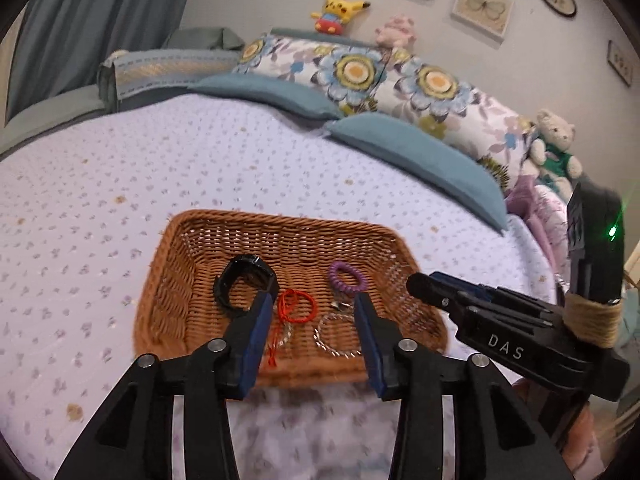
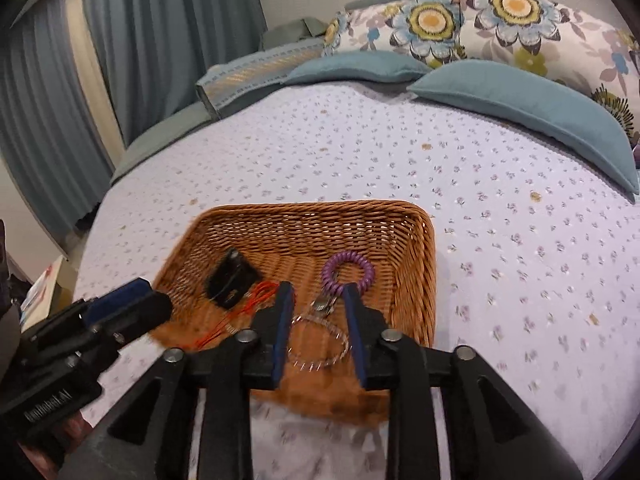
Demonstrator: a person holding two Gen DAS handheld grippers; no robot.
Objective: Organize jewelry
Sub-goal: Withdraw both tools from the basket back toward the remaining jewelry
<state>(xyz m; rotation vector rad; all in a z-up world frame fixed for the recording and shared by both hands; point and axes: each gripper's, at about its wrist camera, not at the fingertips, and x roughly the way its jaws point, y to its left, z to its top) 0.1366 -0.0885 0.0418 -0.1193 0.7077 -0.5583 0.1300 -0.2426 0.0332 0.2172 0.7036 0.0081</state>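
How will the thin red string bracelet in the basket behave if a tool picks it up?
The thin red string bracelet will probably be floppy: its loops lie slack and a loose tail trails off. It looks very light, so pinching one strand should lift all of it. It overlaps the clear beaded bracelet in the brown wicker basket, so it may snag.

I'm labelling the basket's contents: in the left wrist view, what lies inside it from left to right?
black bracelet → red cord bracelet → purple coil bracelet, all in the wicker basket. The silver chain lies under and across the middle ones, so its place is unclear.
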